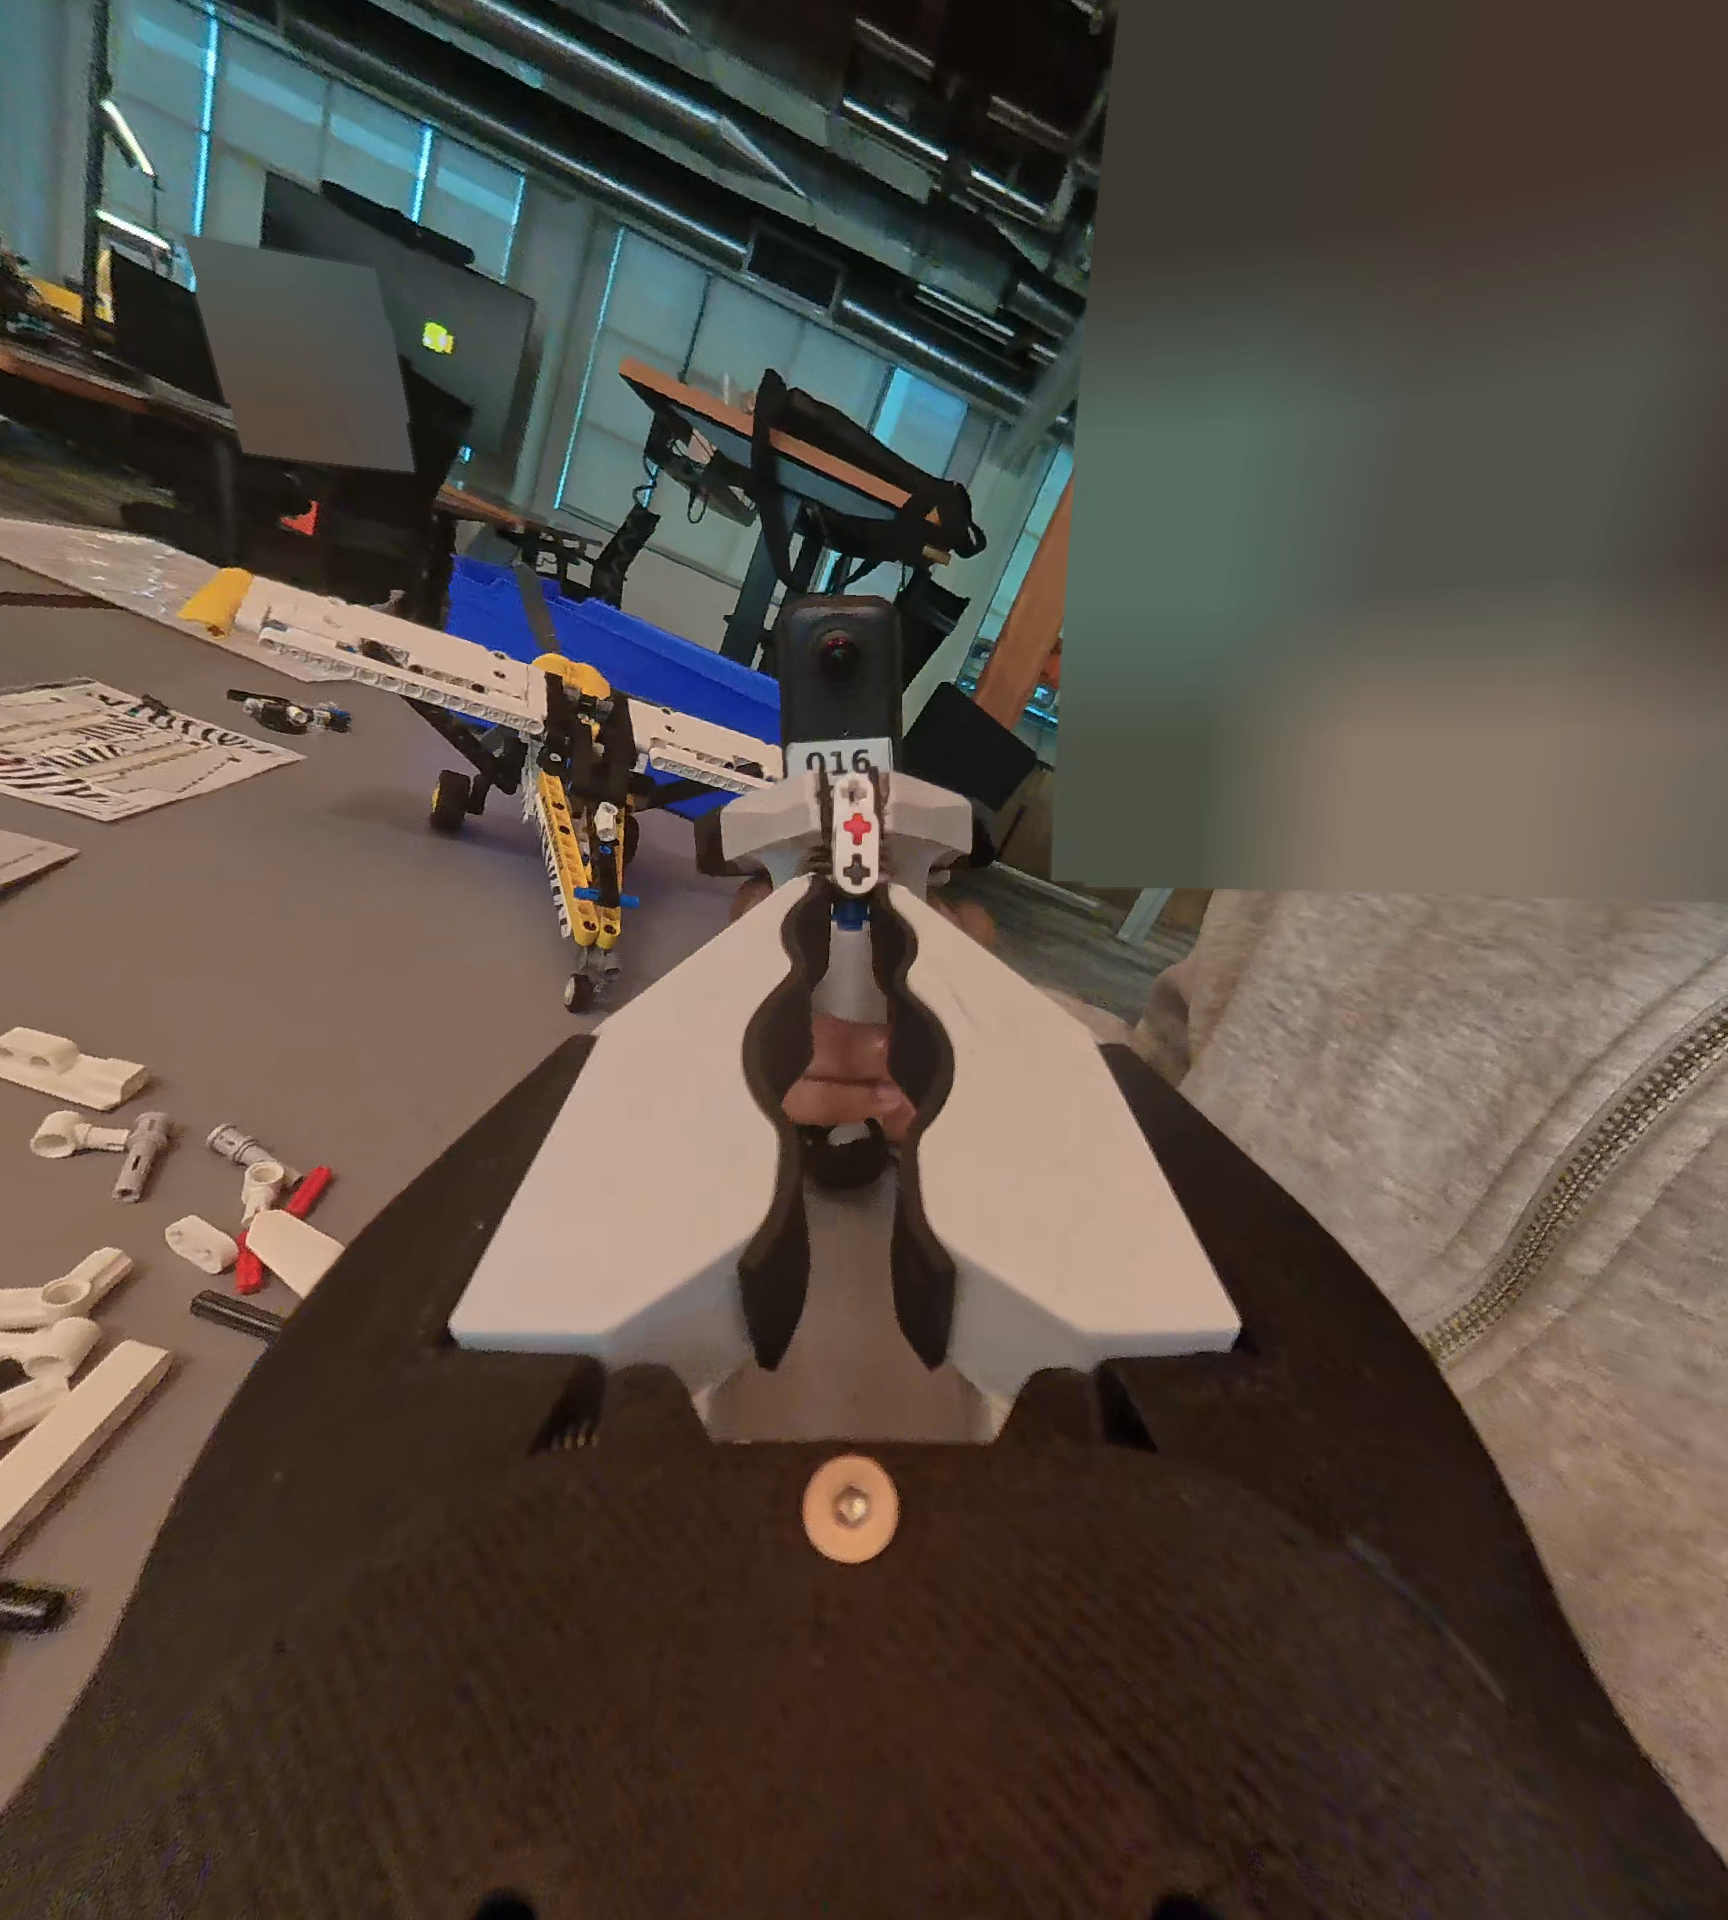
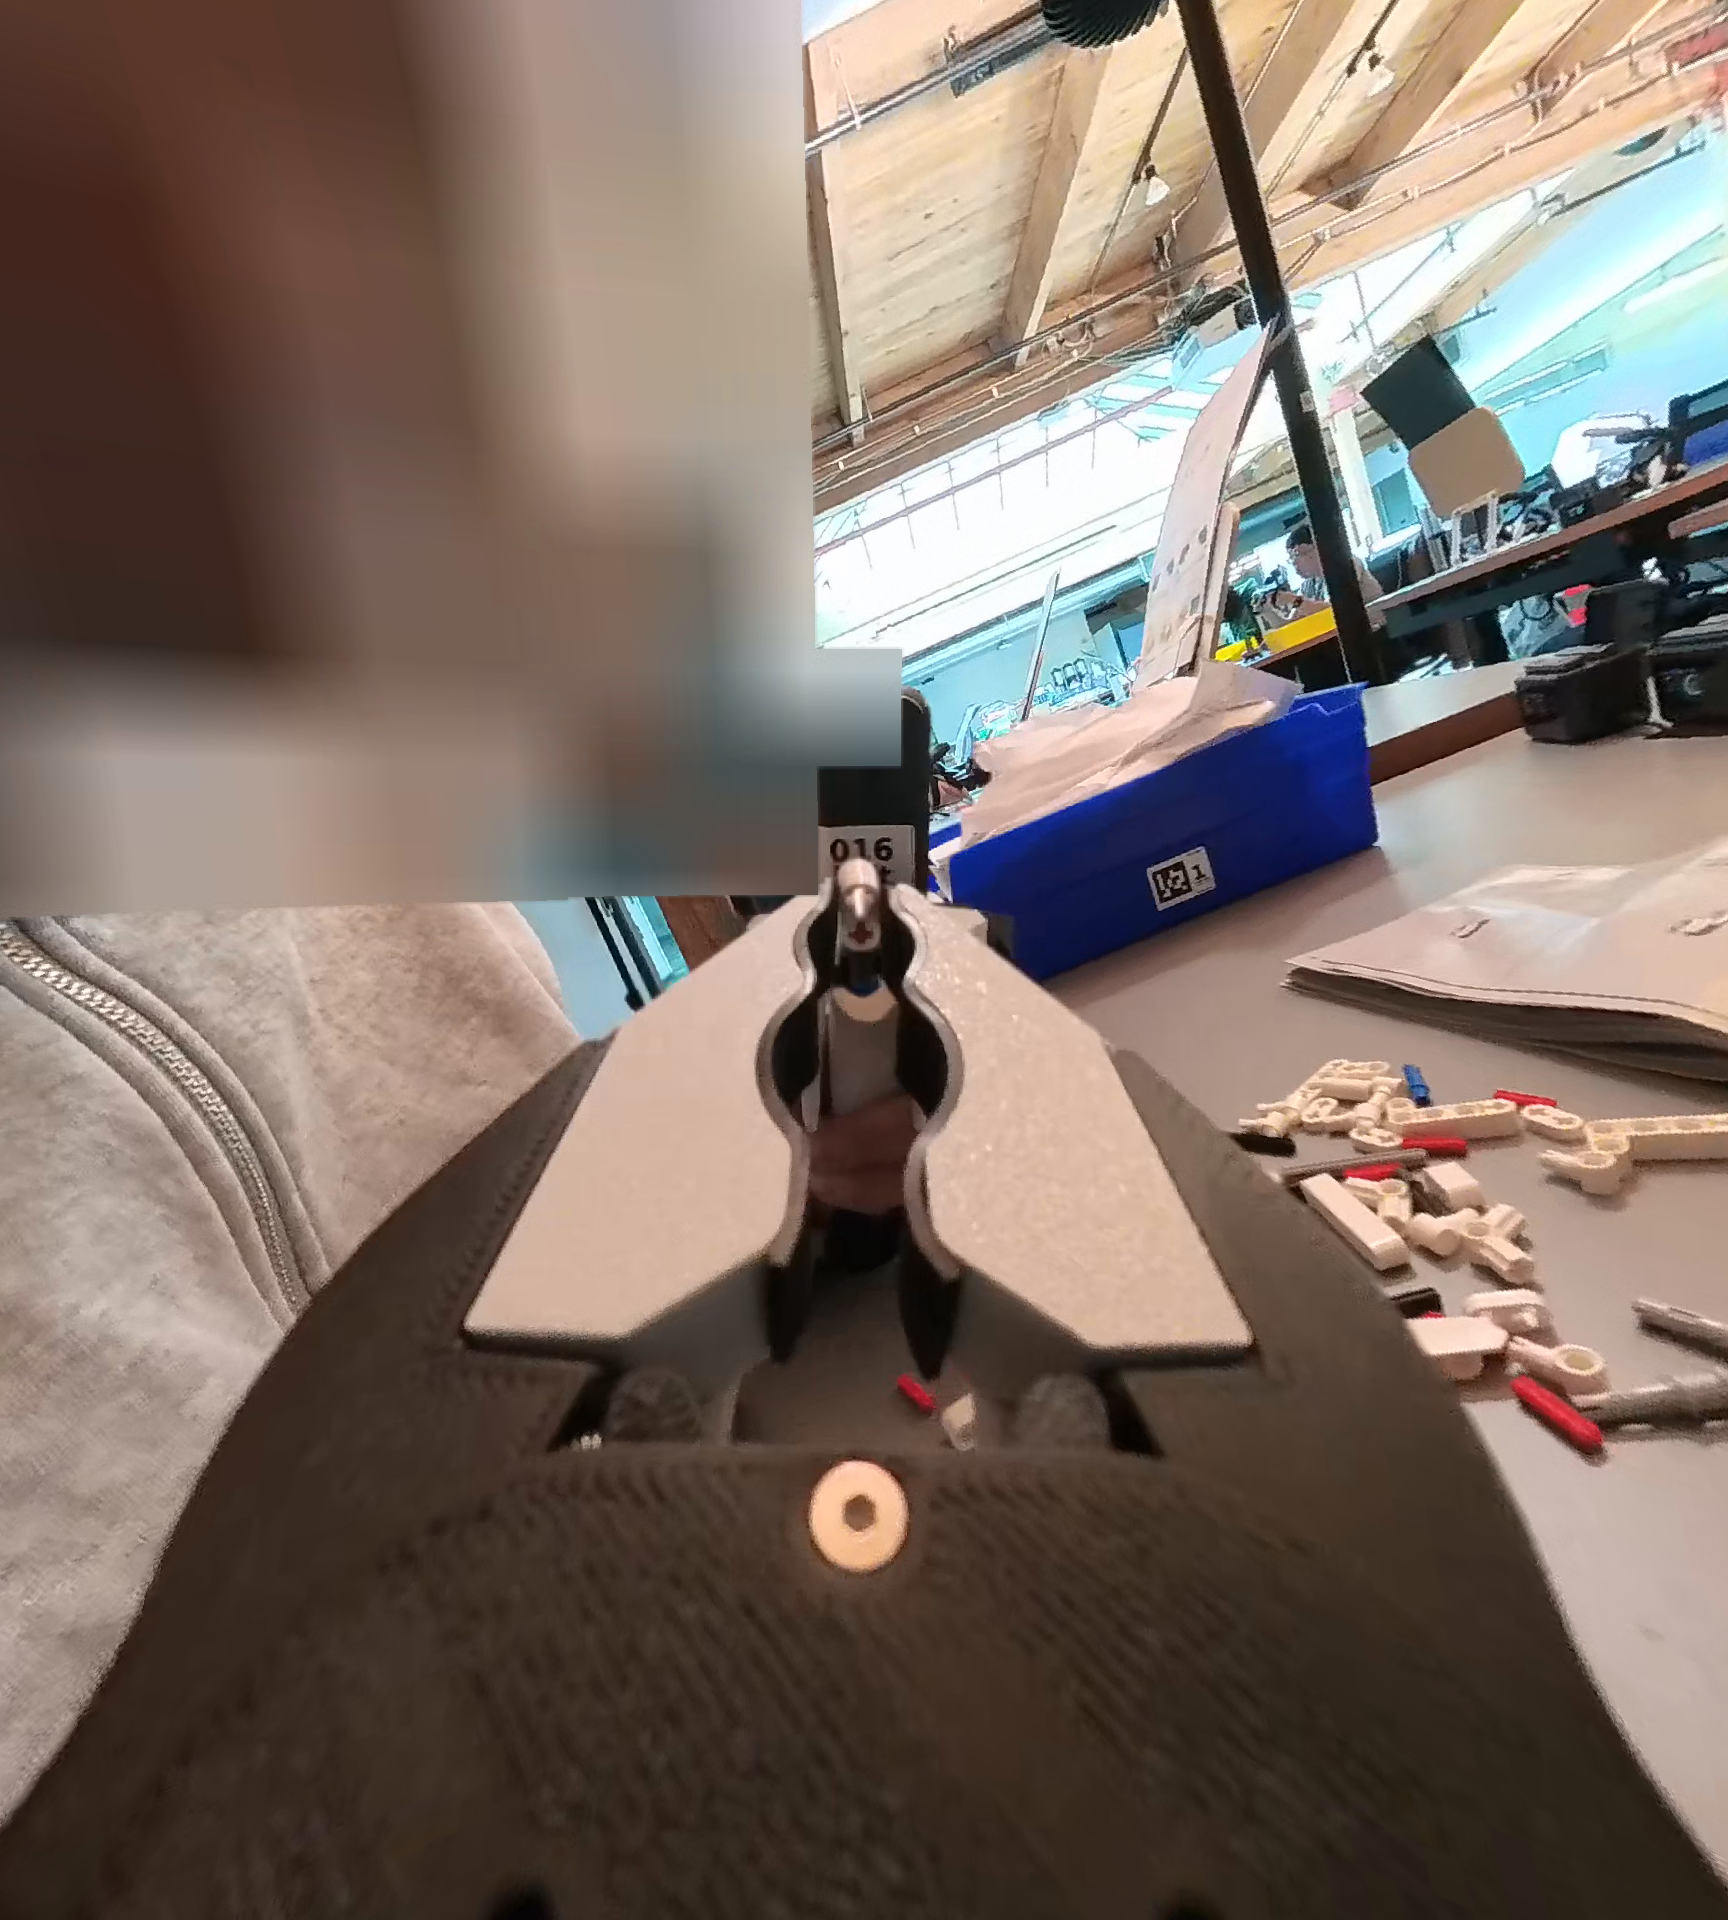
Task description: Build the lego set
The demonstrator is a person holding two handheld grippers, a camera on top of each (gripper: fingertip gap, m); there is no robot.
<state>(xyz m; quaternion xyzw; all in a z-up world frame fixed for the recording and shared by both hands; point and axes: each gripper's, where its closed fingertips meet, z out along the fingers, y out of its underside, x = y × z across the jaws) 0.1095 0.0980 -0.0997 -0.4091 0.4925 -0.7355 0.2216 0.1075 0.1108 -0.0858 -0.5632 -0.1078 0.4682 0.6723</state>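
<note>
Off to the left, loose parts (image 1: 60, 1299) lay scattered on the table (image 1: 268, 987): white connectors, grey pins, a red axle or two. Behind them stood the half-built plane (image 1: 548, 748), white wing across a yellow-and-black frame, well apart from the work in hand.

The work itself was up in the air, in front of the person's grey hoodie (image 1: 1462, 1143), with the two grippers nose to nose. The left gripper (image 1: 844, 904) had its jaws pinched almost together on a grey connector (image 1: 849, 982) with a bit of blue at its front end. Touching that end was a small white beam (image 1: 856, 831) with a red cross-axle in its middle hole. The right gripper (image 2: 858, 914) appeared to have it nipped at the very tips, jaws just as narrow. I couldn't make out whether the two pieces were already seated.

I judged this to be a press-fit, joining connector to beam. To do it well, I'd keep both tools on one line and push straight along the pin, not at an angle, since a tip grip lets the beam twist easily. A slow squeeze would be safer than a shove.

Farther right sat the blue bin (image 2: 1151, 831), a booklet (image 2: 1566, 987), and more spare pieces.
</note>
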